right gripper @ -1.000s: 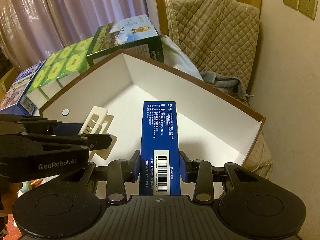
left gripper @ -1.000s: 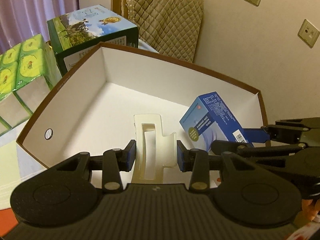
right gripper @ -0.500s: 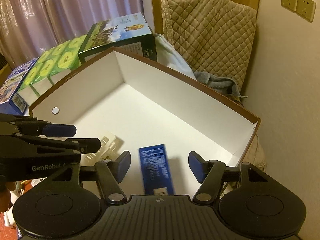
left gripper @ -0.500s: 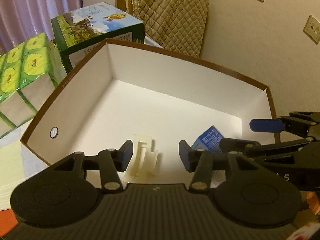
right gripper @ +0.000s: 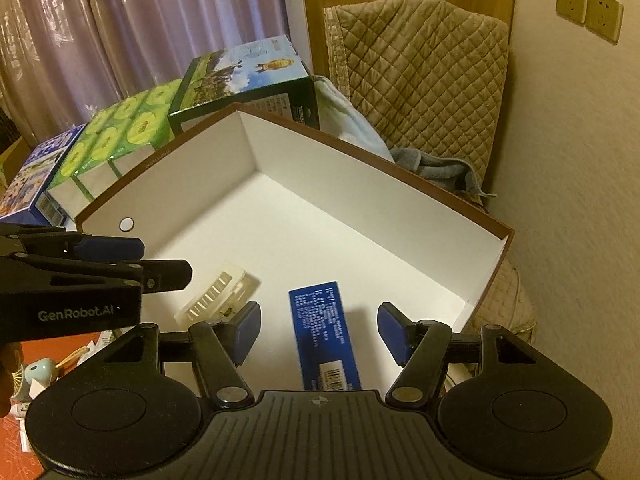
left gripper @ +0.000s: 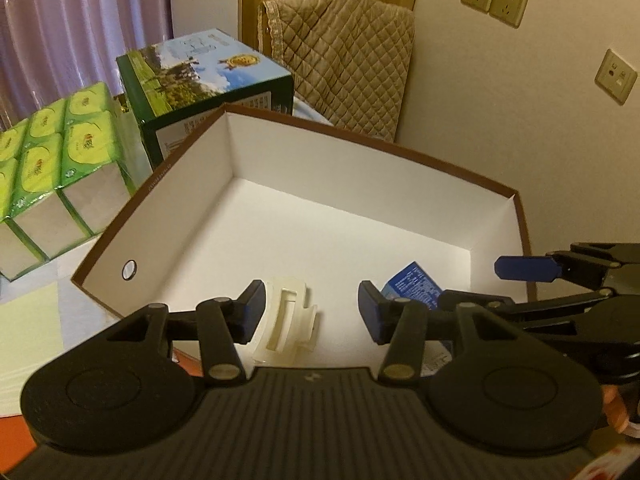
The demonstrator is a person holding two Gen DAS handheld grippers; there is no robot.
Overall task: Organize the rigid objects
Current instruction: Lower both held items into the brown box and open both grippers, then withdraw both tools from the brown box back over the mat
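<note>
The left gripper [left gripper: 310,308] is hanging spread over the brown-rimmed box [left gripper: 168,168], the cream plastic clip [left gripper: 286,322] lying loose below, between its jaws, nearer the left pad. The right gripper [right gripper: 318,330] is likewise gaping, the blue carton [right gripper: 326,340] lying flat beneath its gap, untouched.

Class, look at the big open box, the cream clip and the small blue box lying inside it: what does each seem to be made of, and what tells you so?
Big open box: likely cardboard, matte white inside, brown outside; thin flat walls, crisp folded corners.
Cream clip: probably moulded plastic, slightly glossy; slotted cut-outs, a row of teeth.
Small blue box: seemingly thin printed card, smooth finish; barcode, fine print, sharp edges.
</note>
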